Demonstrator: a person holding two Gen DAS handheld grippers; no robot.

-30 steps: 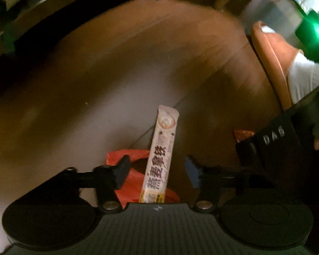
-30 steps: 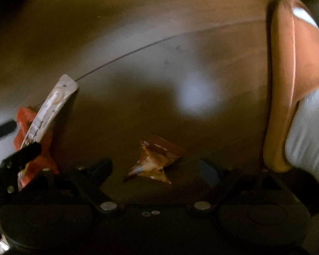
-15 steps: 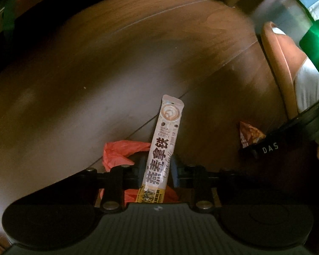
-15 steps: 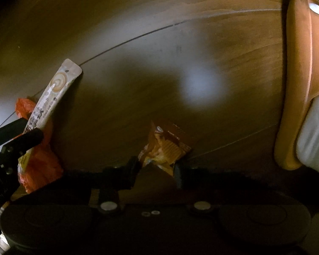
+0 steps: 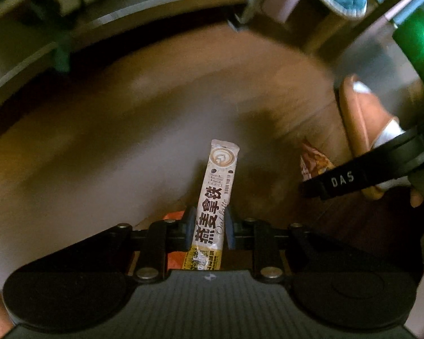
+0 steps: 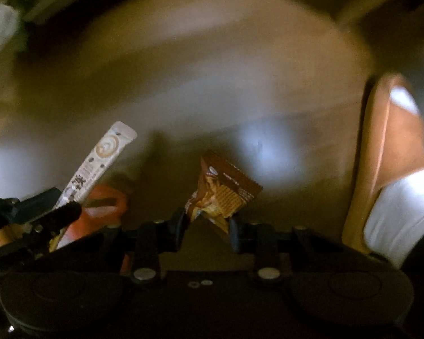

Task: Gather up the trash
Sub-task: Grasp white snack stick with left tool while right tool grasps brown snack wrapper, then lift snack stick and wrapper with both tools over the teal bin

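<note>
Two grippers work low over a brown wooden floor (image 5: 104, 147), and three pieces of trash show.

The left gripper (image 5: 209, 227) has its jaws pressed in on one long white coffee stick packet (image 5: 218, 189). The packet stands up and forward from between the blue pads, its printed end leaning slightly right, its yellow lower end tucked back toward the gripper body. From the right wrist camera the same packet (image 6: 99, 163) slants up from the left gripper (image 6: 60, 204) at the left edge of the view.

One red wrapper (image 5: 173, 216) shows just under and behind the left jaws; whether it is pinched along with the packet or only lies beneath cannot be told. In the right view the wrapper (image 6: 104, 206) sits crumpled below the packet.

The right gripper (image 6: 209, 223) pinches one brown biscuit wrapper (image 6: 223, 192) by its lower corner, the rest fanning up between the fingers. In the left view that wrapper (image 5: 313, 163) peeks out behind the right gripper's black finger.

One orange slipper (image 6: 387, 152) with a white-socked foot (image 6: 398, 212) in it stands on the floor at the right.
</note>
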